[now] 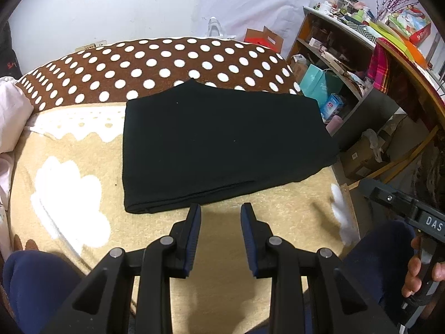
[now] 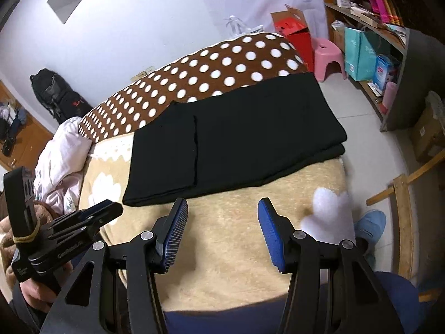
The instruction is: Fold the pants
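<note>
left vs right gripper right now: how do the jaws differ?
The left gripper has its jaws open with a narrower gap; the right gripper has its jaws open clearly wider. The left points at the near edge of the folded black pants toward their left end; the right sits over bare beige blanket beside a white patch. Shared: both are empty, with blue pads, hovering short of the pants.
</note>
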